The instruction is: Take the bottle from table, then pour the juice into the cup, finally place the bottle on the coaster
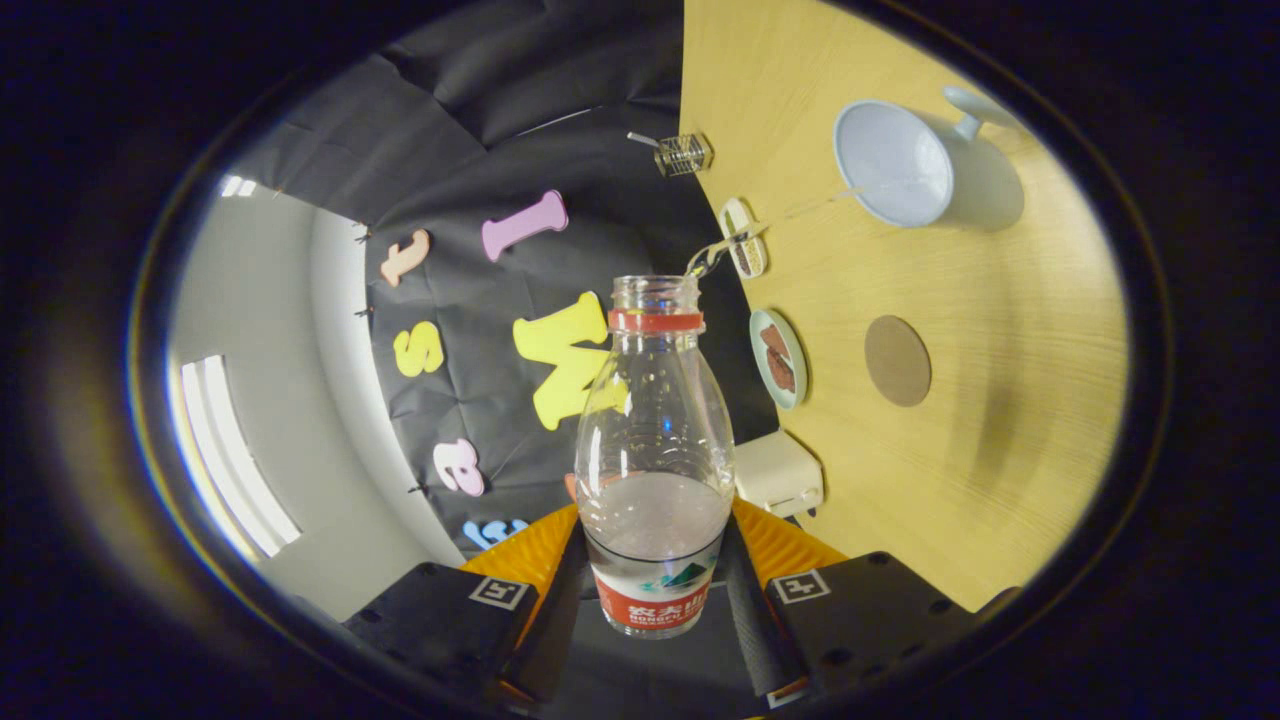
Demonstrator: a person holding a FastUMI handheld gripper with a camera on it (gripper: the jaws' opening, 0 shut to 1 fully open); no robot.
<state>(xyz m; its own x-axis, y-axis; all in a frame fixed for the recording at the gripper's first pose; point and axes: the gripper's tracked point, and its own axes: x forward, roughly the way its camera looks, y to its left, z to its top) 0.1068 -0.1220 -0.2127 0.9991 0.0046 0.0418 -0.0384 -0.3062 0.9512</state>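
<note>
Currently gripper clamped on uncapped water bottle, tilted toward white cup, thin stream reaching it. Risk: spill onto wooden table if tilt wobbles. Round coaster beside, bare.

A light wood-grain worktop takes up one side of the tilted scene, its surface evenly lit with soft shadows. Against its far edge hangs the booth's wall, a creased black cloth pinned in folds. Past the cloth stands a plain pale room wall, catching bright light from long glowing strips and a smaller bright patch farther along.
</note>
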